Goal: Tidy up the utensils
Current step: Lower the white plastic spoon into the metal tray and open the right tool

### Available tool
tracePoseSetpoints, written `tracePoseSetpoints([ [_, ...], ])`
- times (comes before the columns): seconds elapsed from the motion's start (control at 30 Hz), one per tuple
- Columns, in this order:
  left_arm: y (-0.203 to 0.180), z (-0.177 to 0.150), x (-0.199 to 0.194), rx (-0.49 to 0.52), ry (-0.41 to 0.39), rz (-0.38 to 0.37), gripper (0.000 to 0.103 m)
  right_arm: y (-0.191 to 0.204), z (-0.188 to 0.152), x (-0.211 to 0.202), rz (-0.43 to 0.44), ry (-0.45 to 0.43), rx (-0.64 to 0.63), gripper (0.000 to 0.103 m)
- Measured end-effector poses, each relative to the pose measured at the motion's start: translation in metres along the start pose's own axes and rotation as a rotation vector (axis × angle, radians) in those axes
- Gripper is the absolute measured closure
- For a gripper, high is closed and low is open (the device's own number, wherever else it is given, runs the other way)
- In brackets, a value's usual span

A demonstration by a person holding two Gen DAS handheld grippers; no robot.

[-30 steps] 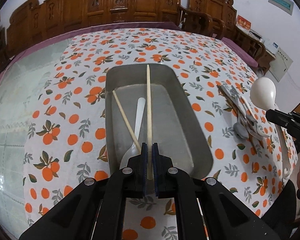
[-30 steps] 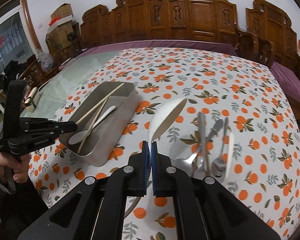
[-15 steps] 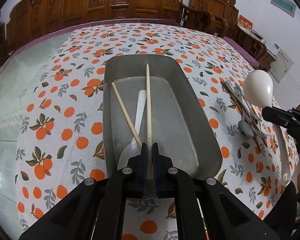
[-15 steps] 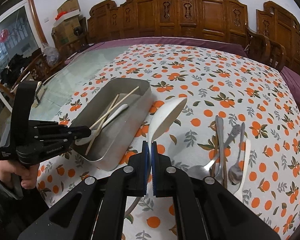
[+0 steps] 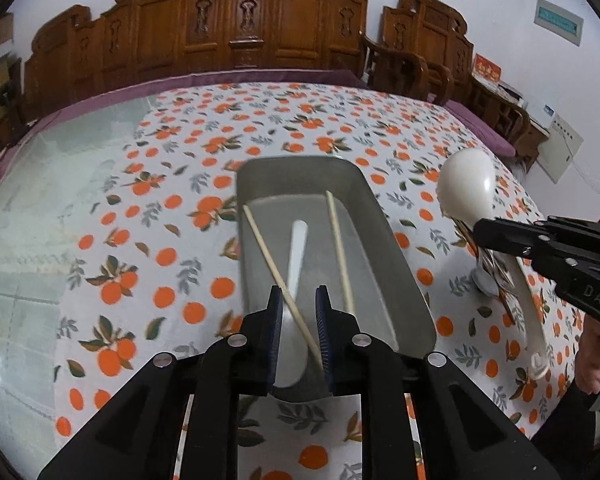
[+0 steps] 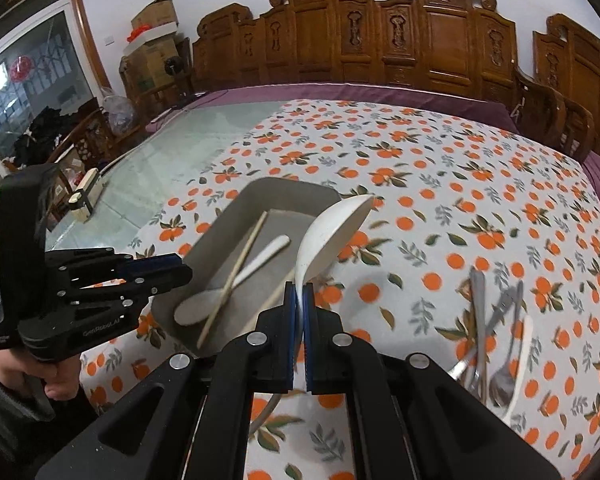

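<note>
A grey metal tray (image 5: 296,164) (image 6: 284,184) sits on the orange-print cloth. It holds a white spoon (image 5: 298,240) (image 6: 260,256) and two wooden chopsticks (image 5: 340,248) (image 6: 240,268). My left gripper (image 5: 299,296) (image 6: 185,270) hovers over the tray's near end with its jaws opening. One chopstick (image 5: 264,248) and the spoon lie below the gap, gripped by neither pad. My right gripper (image 6: 299,320) (image 5: 480,232) is shut on the handle of a large white ladle (image 6: 332,232) (image 5: 466,184). It holds the ladle in the air beside the tray's right wall.
Several metal spoons and forks with a white spoon (image 6: 492,320) (image 5: 496,276) lie in a pile on the cloth right of the tray. Carved wooden chairs (image 6: 420,40) line the far side. Bare glass tabletop (image 5: 40,220) lies left of the cloth.
The left gripper has opened and let go of its chopstick, which now lies in the tray. The right gripper has carried the ladle left, closer to the tray.
</note>
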State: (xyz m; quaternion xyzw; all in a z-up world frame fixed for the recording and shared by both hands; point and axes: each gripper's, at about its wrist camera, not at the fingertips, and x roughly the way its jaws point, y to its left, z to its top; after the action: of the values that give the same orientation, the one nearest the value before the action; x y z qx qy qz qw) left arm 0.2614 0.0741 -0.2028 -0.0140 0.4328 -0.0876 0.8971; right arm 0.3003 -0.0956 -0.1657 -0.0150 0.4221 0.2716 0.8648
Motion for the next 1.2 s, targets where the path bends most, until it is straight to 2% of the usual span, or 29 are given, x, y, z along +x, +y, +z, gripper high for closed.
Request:
tracePoseSetpoints([
  [0.13, 0.005, 0.003, -0.007, -0.001, -0.03, 0.037, 0.074, 0.01, 0.012, 0.014, 0.01, -0.002, -0.02, 0.099],
  [0.3, 0.013, 0.007, -0.013, -0.002, -0.058, 0.078, 0.041, 0.021, 0.025, 0.032, 0.019, 0.0, -0.044, 0.099],
  [0.37, 0.018, 0.008, -0.013, -0.016, -0.06, 0.079, 0.039, 0.021, 0.029, 0.038, 0.024, -0.001, -0.042, 0.099],
  [0.47, 0.026, 0.011, -0.015, -0.042, -0.064, 0.093, 0.024, 0.022, 0.034, 0.047, 0.025, 0.005, -0.041, 0.099],
  [0.53, 0.033, 0.013, -0.018, -0.055, -0.078, 0.104, 0.019, 0.023, 0.037, 0.054, 0.025, 0.007, -0.049, 0.099],
  [0.7, 0.051, 0.015, -0.02, -0.101, -0.088, 0.126, 0.011, 0.024, 0.043, 0.074, 0.025, 0.026, -0.05, 0.099],
  [0.8, 0.063, 0.016, -0.02, -0.127, -0.085, 0.161, 0.01, 0.029, 0.046, 0.089, 0.017, 0.054, -0.071, 0.099],
  [0.97, 0.077, 0.015, -0.02, -0.167, -0.083, 0.164, 0.01, 0.036, 0.048, 0.109, -0.002, 0.086, -0.106, 0.099],
  [1.2, 0.079, 0.016, -0.019, -0.165, -0.081, 0.177, 0.01, 0.035, 0.046, 0.122, 0.009, 0.108, -0.074, 0.099],
])
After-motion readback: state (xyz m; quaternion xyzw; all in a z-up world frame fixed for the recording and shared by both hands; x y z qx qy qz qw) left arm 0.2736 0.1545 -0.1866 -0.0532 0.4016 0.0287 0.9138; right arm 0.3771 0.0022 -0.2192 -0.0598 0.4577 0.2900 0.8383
